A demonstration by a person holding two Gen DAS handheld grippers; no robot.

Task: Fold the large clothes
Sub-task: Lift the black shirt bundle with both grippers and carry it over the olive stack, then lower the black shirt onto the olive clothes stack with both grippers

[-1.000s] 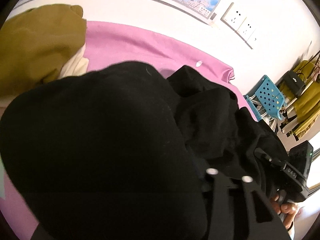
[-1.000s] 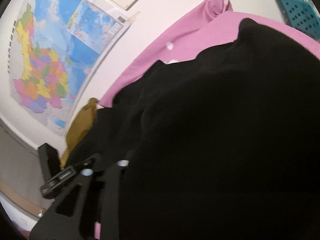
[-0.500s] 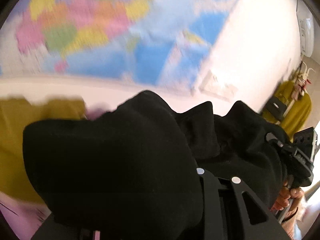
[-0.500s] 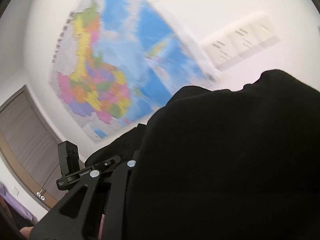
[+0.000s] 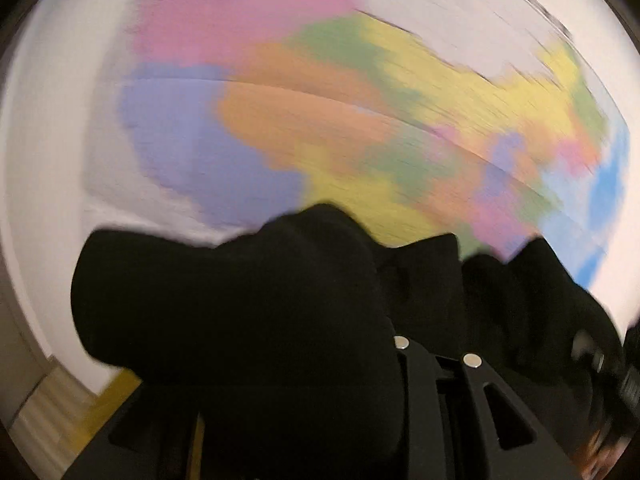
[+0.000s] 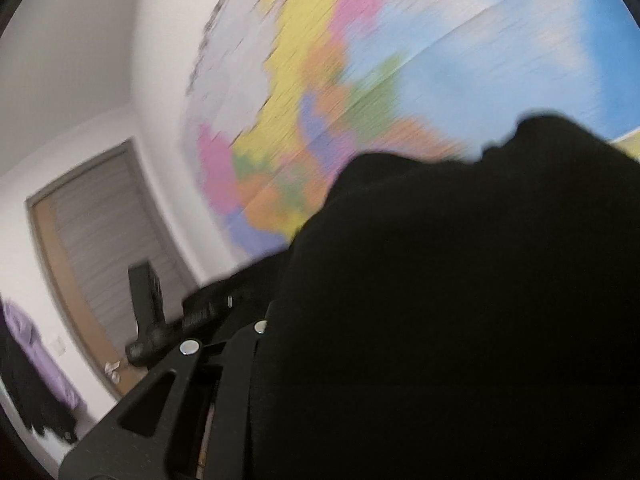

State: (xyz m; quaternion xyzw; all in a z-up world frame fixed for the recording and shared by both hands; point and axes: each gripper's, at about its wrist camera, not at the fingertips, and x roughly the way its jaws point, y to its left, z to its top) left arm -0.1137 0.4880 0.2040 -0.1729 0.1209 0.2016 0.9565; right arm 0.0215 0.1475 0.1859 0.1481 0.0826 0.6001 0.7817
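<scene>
Gone from both views since a second ago: the pink bedcover and the mustard-yellow garment. In their place, filling the background, a blurred multicoloured wall map (image 5: pixel 360 112), much nearer in the left wrist view than half a second ago. Raised with both grippers off the bed: a large black fabric garment (image 5: pixel 248 320), bunched and draped in front of both cameras.

Left gripper (image 5: pixel 416 304) with jaws narrowly set, clamped on a thick fold of the black cloth; cloth heaped over the left finger and hiding the tips, only the right finger's black frame and two silver screws bare. Right gripper (image 6: pixel 256 296) likewise nearly closed and gripping the same garment (image 6: pixel 460 300), which spills over the right finger and covers the lower right of that view. Visible at the left of the right wrist view: the other gripper, a brown-framed door (image 6: pixel 100 248), and lilac clothing hanging (image 6: pixel 24 344).
</scene>
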